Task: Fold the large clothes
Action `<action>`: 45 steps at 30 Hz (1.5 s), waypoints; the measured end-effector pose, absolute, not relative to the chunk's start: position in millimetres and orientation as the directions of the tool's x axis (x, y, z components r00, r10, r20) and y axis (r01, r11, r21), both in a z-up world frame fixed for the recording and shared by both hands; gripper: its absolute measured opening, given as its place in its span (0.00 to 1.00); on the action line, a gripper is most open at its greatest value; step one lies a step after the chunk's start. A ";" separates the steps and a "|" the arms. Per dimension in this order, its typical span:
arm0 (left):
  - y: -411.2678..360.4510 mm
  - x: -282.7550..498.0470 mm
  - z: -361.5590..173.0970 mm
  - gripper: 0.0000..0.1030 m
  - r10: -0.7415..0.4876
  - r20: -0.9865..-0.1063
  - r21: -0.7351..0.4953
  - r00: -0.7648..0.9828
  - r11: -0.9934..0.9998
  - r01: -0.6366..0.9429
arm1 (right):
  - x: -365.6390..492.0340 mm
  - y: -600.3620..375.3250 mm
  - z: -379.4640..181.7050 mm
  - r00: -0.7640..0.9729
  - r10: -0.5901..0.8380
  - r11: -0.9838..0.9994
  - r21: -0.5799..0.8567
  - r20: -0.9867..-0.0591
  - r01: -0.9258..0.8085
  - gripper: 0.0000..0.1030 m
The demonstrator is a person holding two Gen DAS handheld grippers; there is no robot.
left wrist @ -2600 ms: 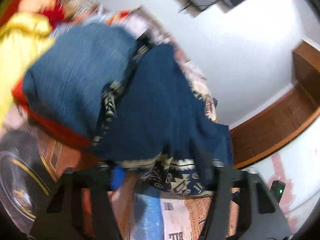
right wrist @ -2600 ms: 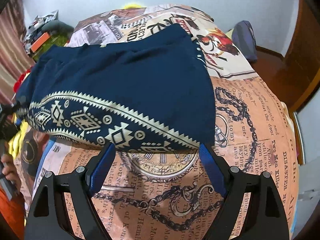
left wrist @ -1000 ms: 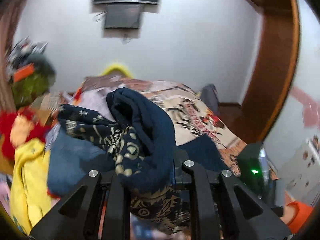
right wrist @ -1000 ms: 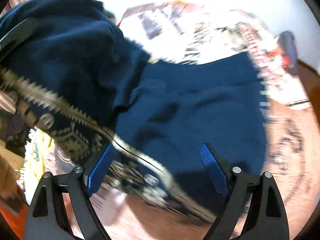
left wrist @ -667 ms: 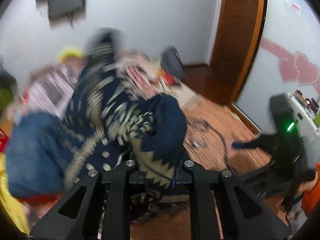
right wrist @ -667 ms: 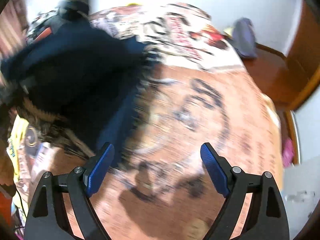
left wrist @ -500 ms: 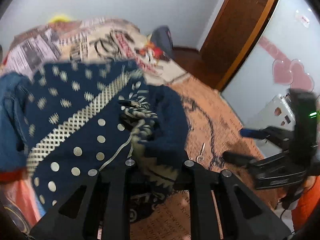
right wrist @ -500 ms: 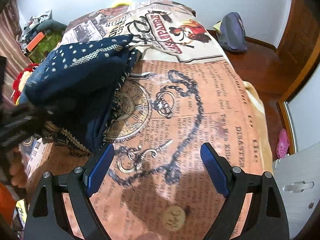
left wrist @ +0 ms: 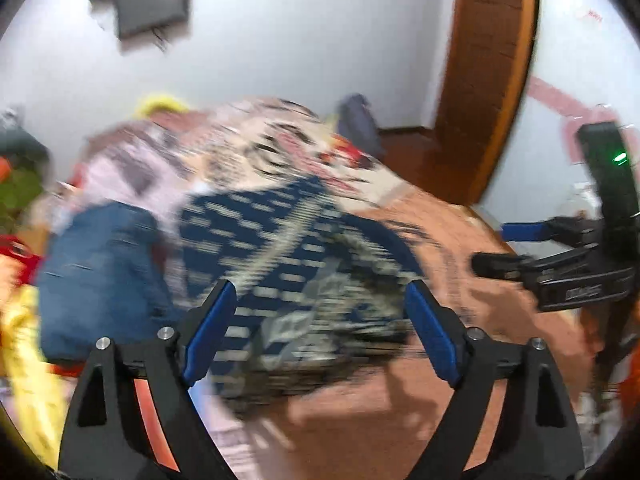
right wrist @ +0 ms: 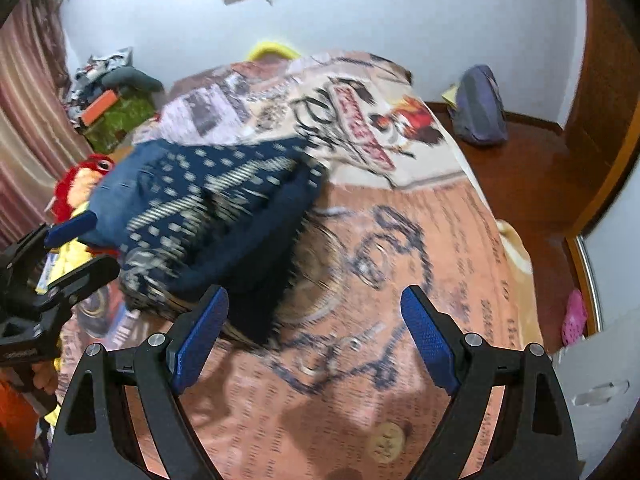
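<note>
A navy garment with cream dots and patterned bands (right wrist: pixel 216 216) lies in a folded heap on the left side of the printed bed cover (right wrist: pixel 400 280). It shows blurred in the left wrist view (left wrist: pixel 296 276), just ahead of my left gripper (left wrist: pixel 320 332), which is open and empty. My right gripper (right wrist: pixel 316 344) is open and empty over the bed cover, to the right of the garment. The left gripper also shows at the left edge of the right wrist view (right wrist: pixel 76 248), and the right gripper at the right of the left wrist view (left wrist: pixel 508 248).
Blue denim (left wrist: pixel 96 264), a yellow cloth (left wrist: pixel 28 364) and a red soft toy (right wrist: pixel 76 184) lie left of the garment. A grey bag (right wrist: pixel 480 104) sits on the wooden floor by the door (left wrist: pixel 484 80). A pink shoe (right wrist: pixel 574 316) lies right of the bed.
My left gripper has opened and let go of the navy garment, which now lies on the bed. The right gripper stayed open and tilted up a little.
</note>
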State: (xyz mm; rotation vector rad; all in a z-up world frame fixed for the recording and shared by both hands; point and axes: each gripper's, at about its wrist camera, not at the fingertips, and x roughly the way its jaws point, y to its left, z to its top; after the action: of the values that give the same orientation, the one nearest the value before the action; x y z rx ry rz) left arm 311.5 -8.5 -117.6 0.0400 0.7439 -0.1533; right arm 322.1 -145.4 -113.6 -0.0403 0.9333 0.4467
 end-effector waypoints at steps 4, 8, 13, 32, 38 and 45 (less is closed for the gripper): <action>21.6 310.9 -120.1 0.91 0.002 -0.661 0.095 0.750 0.992 0.082 | 324.2 -120.1 -101.7 0.515 0.410 0.879 0.177 -0.753 -0.442 0.84; 46.7 324.3 -142.9 0.91 0.017 -0.719 0.086 0.695 0.994 0.065 | 331.0 -90.8 -104.4 0.495 0.435 0.860 0.185 -0.752 -0.475 0.85; 66.4 333.5 -177.0 0.91 -0.052 -0.785 -0.031 0.617 0.999 0.045 | 346.1 -63.7 -131.5 0.443 0.416 0.851 0.169 -0.794 -0.497 0.85; 84.4 298.5 -192.0 0.92 -0.057 -0.790 -0.072 0.610 0.997 0.000 | 348.4 -136.3 -164.8 0.411 0.304 0.931 0.176 -0.860 -0.320 0.85; 97.8 301.2 -155.0 0.92 0.007 -0.734 -0.021 0.679 0.999 -0.033 | 341.3 -122.0 -134.7 0.492 0.326 0.912 0.131 -0.807 -0.389 0.85; 114.4 337.2 -140.0 0.92 -0.076 -0.724 -0.133 0.685 0.991 -0.031 | 353.7 -101.1 -118.3 0.507 0.451 0.868 0.229 -0.735 -0.440 0.87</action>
State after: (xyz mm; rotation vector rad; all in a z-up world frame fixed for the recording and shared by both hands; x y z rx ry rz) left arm 337.2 114.4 -140.0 -0.1390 0.8160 -0.0250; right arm 353.7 -101.1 -118.3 0.0135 0.8895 0.5368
